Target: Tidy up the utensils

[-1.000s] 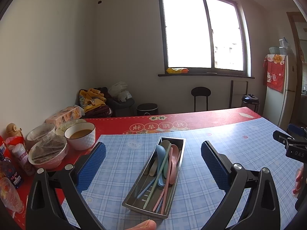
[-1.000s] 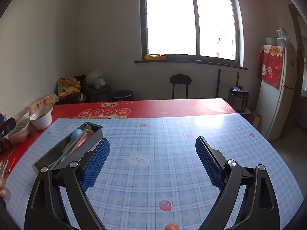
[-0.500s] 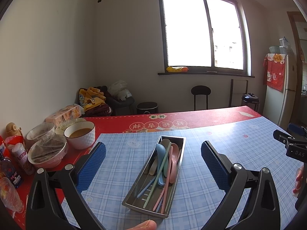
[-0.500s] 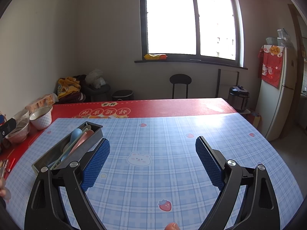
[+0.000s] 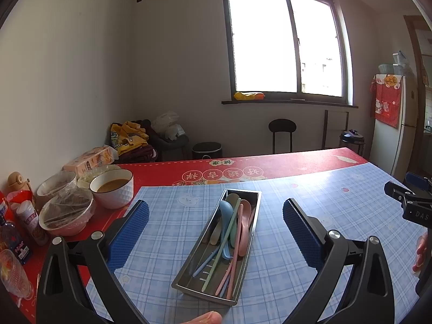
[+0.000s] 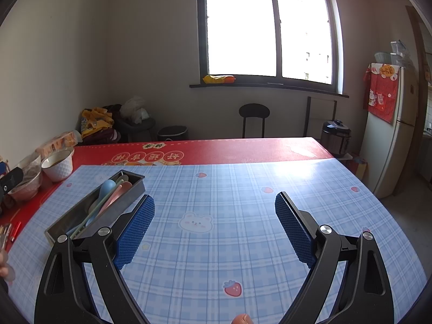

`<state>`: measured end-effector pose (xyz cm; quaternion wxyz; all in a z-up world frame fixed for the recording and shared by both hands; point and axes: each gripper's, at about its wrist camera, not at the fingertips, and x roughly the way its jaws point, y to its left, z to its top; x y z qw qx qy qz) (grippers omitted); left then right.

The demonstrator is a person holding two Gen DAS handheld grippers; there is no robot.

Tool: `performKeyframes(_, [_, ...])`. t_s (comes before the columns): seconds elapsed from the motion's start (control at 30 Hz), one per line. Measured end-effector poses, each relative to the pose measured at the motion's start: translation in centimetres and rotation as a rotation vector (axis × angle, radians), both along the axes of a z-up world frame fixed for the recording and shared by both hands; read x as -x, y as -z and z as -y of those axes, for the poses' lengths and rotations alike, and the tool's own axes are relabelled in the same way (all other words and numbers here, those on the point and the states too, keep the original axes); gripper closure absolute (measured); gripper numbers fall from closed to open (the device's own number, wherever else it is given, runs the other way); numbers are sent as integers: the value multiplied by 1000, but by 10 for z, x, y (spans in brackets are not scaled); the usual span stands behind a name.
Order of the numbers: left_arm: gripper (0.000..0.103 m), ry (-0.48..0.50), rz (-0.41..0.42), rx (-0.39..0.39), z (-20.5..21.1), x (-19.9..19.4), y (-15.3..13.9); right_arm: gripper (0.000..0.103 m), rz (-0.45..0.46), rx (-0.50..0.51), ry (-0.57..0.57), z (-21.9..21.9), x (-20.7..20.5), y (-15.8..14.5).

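A long steel tray [image 5: 255,199] lies on the blue plaid tablecloth [image 5: 172,221], holding several pastel spoons and chopsticks: a blue spoon [image 5: 224,210], a pink spoon [image 5: 245,217], a green chopstick [image 5: 224,245]. My left gripper [image 5: 216,229] hovers open above the tray's near half, with nothing between its blue pads. In the right wrist view the same tray [image 6: 129,201] sits at the left, partly behind my left finger [image 6: 135,226]. My right gripper [image 6: 214,226] stands open over bare cloth, to the right of the tray.
At the table's left edge stand a white bowl of brown liquid [image 5: 112,189], film-covered bowls [image 5: 66,213], bottles [image 5: 12,240] and a tissue pack [image 5: 89,160]. Part of the right gripper [image 5: 410,202] shows at the right. A red mat [image 6: 216,152] borders the far side.
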<state>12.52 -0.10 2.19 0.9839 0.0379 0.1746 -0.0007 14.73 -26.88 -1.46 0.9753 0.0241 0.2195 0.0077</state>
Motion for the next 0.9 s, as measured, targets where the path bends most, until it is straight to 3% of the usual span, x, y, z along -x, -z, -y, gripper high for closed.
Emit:
performKeyframes(0.4, [6, 2, -18, 1, 0, -2, 4, 15, -2, -1, -1, 0, 0, 1])
performKeyframes(0.6, [6, 14, 27, -29, 8, 6, 5, 15, -4, -2, -1, 2, 1, 5])
performKeyframes(0.9, [6, 2, -25, 19, 2, -3, 4, 15, -5, -4, 4, 3, 1, 5])
